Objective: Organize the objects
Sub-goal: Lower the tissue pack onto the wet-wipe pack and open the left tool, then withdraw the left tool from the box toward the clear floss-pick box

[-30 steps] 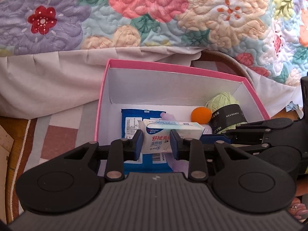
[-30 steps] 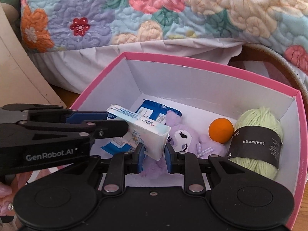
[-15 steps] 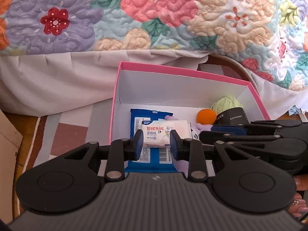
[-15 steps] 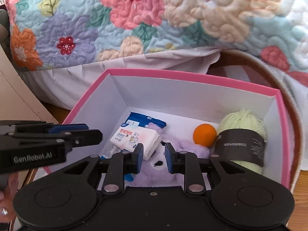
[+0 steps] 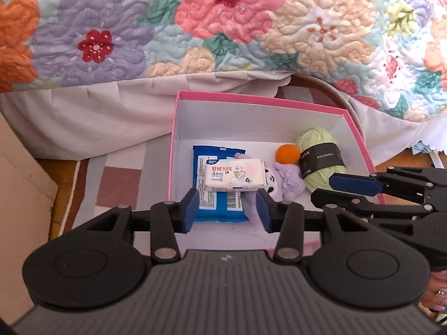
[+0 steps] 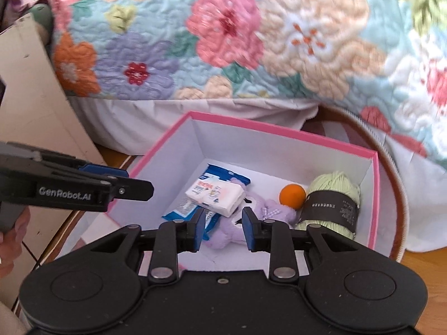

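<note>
A pink box with white inside stands on the floor by the bed. In it a white tissue pack lies on top of a blue wipes pack and a purple plush toy. An orange ball and a green yarn skein lie at the right. My left gripper hangs above the box, its jaws opening, nothing between them. My right gripper is also above the box, jaws opening and empty.
A flowered quilt and a white bed skirt rise behind the box. A checked rug lies to the left. A cardboard panel stands at the far left. A hand holds the right tool.
The tissue pack was held between both grippers a second ago; it now lies in the box. Both grippers have let go, risen and pulled back, and their jaws stand wider.
</note>
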{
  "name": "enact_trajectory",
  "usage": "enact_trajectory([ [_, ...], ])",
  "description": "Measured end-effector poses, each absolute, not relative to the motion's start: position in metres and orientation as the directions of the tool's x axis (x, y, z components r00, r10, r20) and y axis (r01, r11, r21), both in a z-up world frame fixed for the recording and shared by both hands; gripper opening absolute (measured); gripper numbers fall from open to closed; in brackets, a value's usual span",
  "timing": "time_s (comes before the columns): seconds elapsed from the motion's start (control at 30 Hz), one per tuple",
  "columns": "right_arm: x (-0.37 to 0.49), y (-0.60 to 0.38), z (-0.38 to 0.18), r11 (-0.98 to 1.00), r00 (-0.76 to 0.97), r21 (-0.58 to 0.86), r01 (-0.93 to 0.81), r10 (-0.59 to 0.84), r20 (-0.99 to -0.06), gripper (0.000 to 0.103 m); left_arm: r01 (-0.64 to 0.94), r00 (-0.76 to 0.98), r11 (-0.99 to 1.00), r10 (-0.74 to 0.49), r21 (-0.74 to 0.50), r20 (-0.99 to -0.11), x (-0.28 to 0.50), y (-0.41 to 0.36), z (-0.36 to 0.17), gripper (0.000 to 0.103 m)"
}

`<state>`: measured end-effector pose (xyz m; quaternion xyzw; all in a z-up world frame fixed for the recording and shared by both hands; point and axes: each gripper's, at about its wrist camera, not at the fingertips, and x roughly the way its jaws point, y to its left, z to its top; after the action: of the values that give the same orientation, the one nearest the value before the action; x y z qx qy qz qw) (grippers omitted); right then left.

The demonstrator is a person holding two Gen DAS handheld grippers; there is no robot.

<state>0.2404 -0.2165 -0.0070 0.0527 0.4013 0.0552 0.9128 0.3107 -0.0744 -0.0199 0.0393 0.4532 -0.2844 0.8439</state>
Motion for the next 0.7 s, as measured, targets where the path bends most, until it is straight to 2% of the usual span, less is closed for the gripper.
enact_trajectory([
  [0.1,0.229,-0.207,0.007,0.991,0.671,0.111,-0.079,0.136,-0.729,0.039,0.512,0.426,0.84,-0.431,-0.181,-0.795,0.302,-0.069,-0.007,0.062],
  [0.23,0.213,-0.2,0.022,0.99,0.658,0.105,-0.097,0.143,-0.74,0.044,0.512,0.409,0.847,-0.387,-0.143,-0.827,0.287,-0.066,0.008,0.063],
  [0.5,0.181,-0.188,0.055,0.991,0.674,0.048,-0.126,0.121,-0.728,0.047,0.538,0.424,0.828,-0.426,-0.156,-0.799,0.249,-0.047,0.048,0.074],
  [0.7,0.153,-0.182,0.076,0.988,0.699,0.02,-0.151,0.121,-0.704,0.053,0.544,0.448,0.828,-0.423,-0.136,-0.788,0.219,-0.033,0.062,0.078],
])
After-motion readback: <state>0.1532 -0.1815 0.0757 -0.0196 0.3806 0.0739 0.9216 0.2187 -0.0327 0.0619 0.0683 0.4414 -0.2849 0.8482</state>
